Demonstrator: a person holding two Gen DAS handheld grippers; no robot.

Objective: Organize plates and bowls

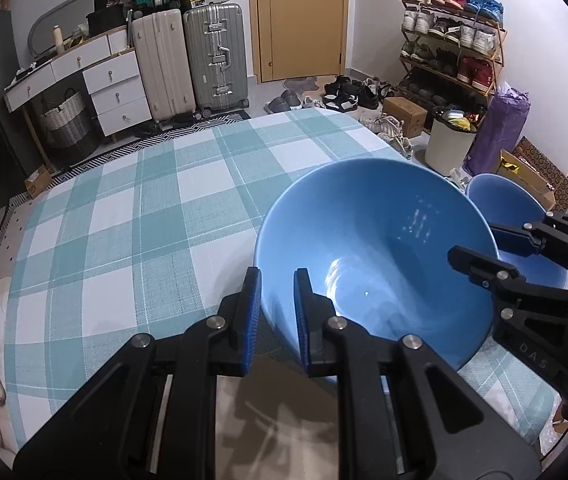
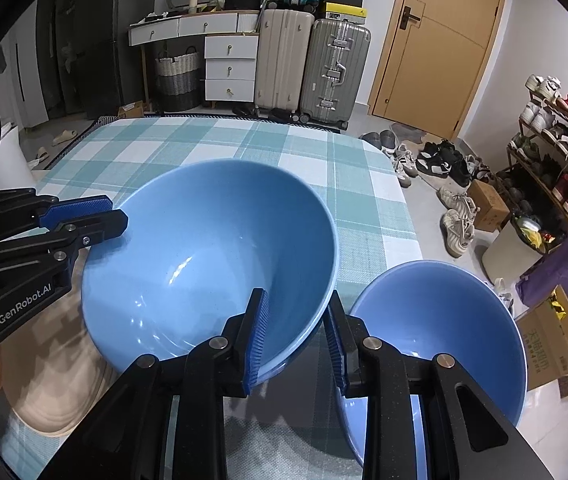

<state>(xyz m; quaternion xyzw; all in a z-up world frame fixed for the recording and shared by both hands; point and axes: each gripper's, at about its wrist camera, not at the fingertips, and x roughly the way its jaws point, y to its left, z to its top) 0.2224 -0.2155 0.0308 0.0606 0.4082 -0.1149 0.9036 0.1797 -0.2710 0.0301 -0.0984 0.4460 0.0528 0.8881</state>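
Mid-step in gathering the bowls: 2 blue ones out on the checked table [image 2: 211, 136], both at its right-hand side. Big bowl [image 2: 203, 240] tilted, far rim raised, mouth tipped toward the cameras, near the table's front edge. Small bowl [image 2: 444, 320] just beside it on the right, close to the table's corner. Something beige, likely a plate [image 2: 55, 360], showing under and left of the big bowl; hard to say whether touching it.

Left gripper [image 1: 277, 316] at the big bowl's left rim, 1 pad outside the wall and 1 inside, closed in on it so far as the left view shows, apparently carrying the tilt. Right gripper [image 2: 298, 340] at the opposite rim, astride the wall: left pad against the inner face, right pad standing off in the gap between the 2 bowls. Released, then, not pinching yet.

Judged step: taking a 2-handed hold of the big bowl before moving it, probably to stack the bowls or set it on the plate. Cannot tell which from here.

Next move calls for closing the right pads squarely on the rim without nudging the small bowl just beside the outer finger, then lifting both sides level. Glazed wall, likely slick; a shallow bite at the rim could slip, so worth seating the pads deeper first.
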